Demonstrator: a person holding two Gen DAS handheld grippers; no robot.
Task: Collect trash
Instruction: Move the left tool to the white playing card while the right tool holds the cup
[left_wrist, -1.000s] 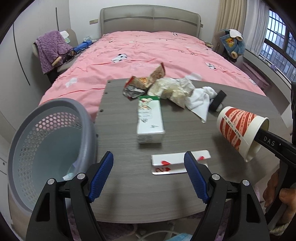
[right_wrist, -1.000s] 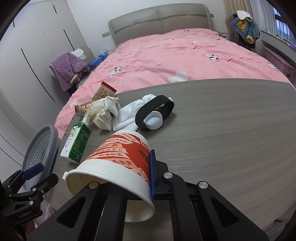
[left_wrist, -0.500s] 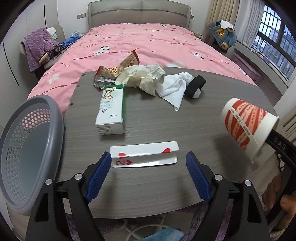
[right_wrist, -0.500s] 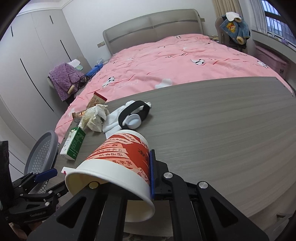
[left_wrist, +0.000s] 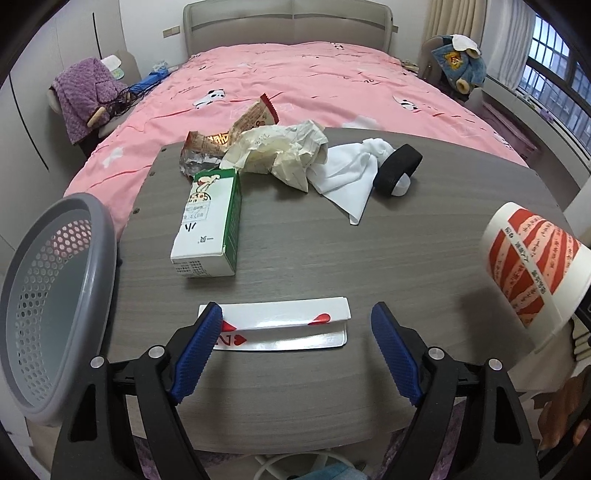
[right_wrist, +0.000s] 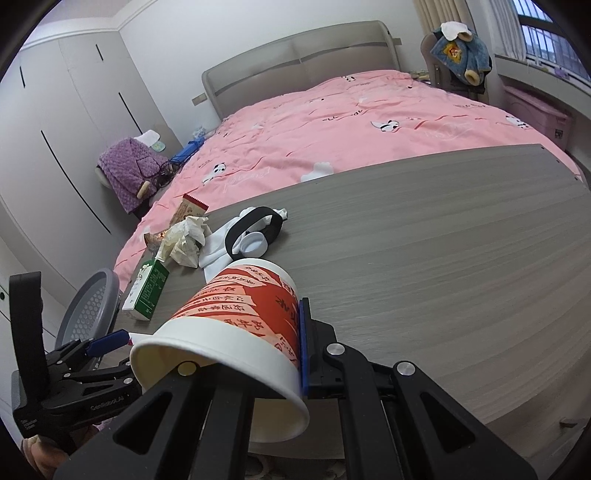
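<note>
The paper cup (right_wrist: 236, 325) is pinched by its rim in the right tool (right_wrist: 255, 354), clamped shut on the wall, over the desk (left_wrist: 332, 251)'s near edge. The left tool (left_wrist: 295, 354) is spread wide, empty, around the folded playing card (left_wrist: 277, 325) at 6 o'clock. The bin (left_wrist: 51, 295) sits at 9. Honestly, the thin card could get skidded off the edge if the pads scrape flat.

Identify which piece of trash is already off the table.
The red-and-white paper cup, pinched at its rim by the right gripper; the carton, playing card and wrappers lie on the table.
</note>
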